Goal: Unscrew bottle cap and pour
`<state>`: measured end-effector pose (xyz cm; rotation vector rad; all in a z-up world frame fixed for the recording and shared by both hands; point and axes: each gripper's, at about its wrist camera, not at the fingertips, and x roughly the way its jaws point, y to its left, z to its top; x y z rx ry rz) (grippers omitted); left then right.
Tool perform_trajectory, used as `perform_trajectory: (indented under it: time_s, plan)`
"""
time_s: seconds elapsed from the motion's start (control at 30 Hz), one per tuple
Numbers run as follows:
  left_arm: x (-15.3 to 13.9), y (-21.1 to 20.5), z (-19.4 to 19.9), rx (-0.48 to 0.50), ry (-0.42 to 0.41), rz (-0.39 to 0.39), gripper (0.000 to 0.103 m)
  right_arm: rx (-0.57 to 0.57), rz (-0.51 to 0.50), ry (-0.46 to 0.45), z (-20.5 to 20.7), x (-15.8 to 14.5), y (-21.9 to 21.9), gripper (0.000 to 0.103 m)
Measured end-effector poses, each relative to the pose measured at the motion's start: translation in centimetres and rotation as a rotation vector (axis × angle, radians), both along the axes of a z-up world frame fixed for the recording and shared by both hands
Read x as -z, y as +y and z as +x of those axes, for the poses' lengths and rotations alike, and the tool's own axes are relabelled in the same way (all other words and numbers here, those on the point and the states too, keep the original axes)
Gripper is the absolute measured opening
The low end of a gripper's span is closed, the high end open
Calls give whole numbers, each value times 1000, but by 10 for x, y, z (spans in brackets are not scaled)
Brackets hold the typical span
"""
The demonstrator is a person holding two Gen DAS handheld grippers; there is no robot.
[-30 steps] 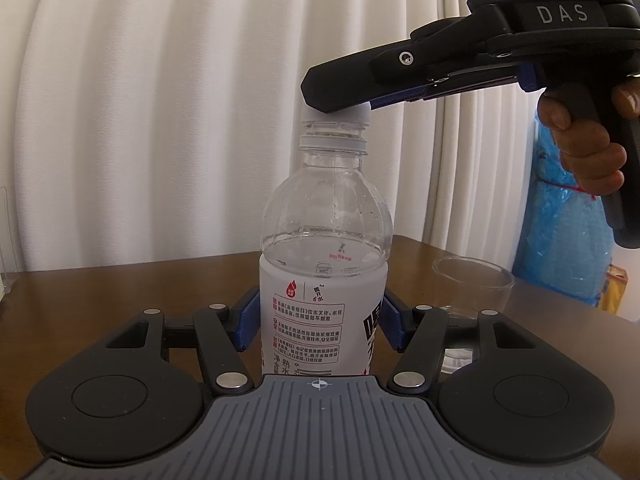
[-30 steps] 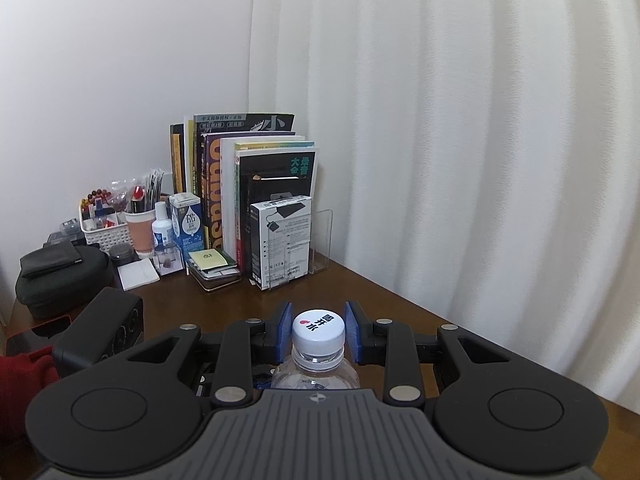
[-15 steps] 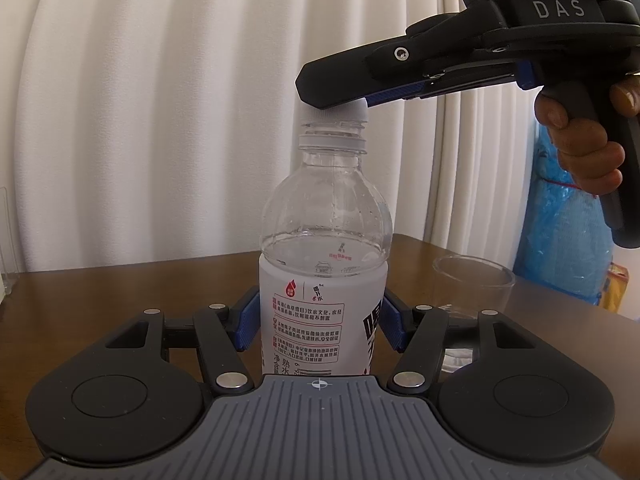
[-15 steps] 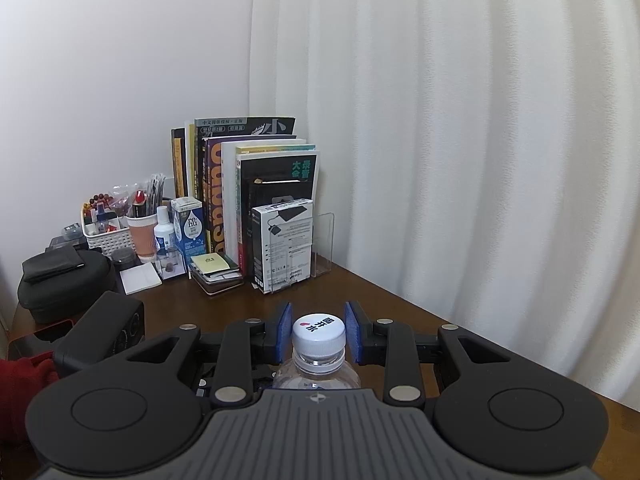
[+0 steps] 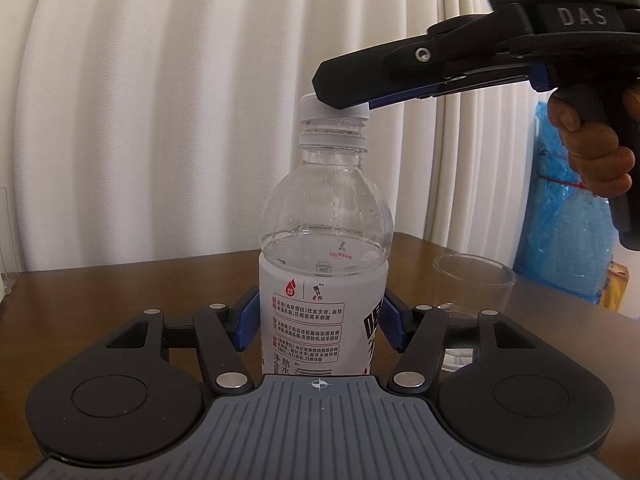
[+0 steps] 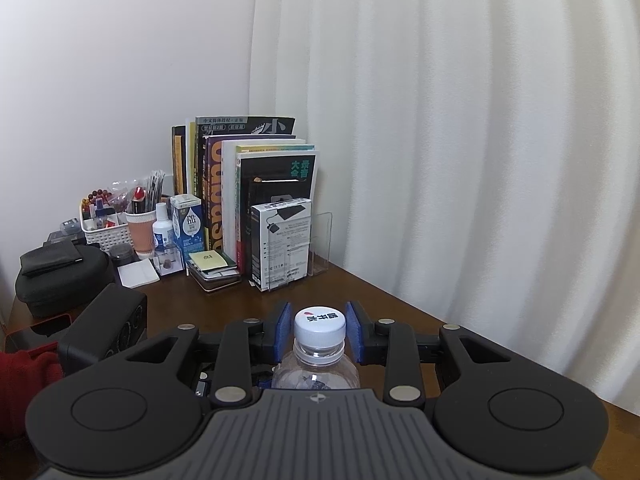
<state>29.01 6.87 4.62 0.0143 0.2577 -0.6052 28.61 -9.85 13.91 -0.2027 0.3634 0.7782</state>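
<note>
A clear water bottle (image 5: 324, 216) with a white label stands upright on the brown table. My left gripper (image 5: 318, 316) is shut on its labelled body. The white cap (image 5: 316, 106) sits on the bottle's neck and also shows in the right wrist view (image 6: 320, 324). My right gripper (image 6: 319, 332) comes in from the right above the bottle. Its blue pads (image 6: 283, 330) stand on either side of the cap with a small gap on each side, so it is open. A clear empty glass (image 5: 472, 280) stands on the table to the bottle's right.
White curtains hang behind the table. A row of books (image 6: 240, 188), a white box (image 6: 280, 248), a basket of small items (image 6: 104, 228) and a black case (image 6: 60, 276) stand in the far corner. A blue plastic bag (image 5: 568, 220) hangs beyond the table's right edge.
My right gripper has drawn back to the right along the cap and its pads have opened slightly off it. The cap now shows past the finger's tip. The left gripper and bottle have not moved.
</note>
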Motion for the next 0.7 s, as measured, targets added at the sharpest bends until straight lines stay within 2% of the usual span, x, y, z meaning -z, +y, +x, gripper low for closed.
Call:
perform_trajectory:
  time_s: [0.7]
  plan:
    - [1,-2,-1,0,6,7,60,7,-31,-35,-16,1,-1,42]
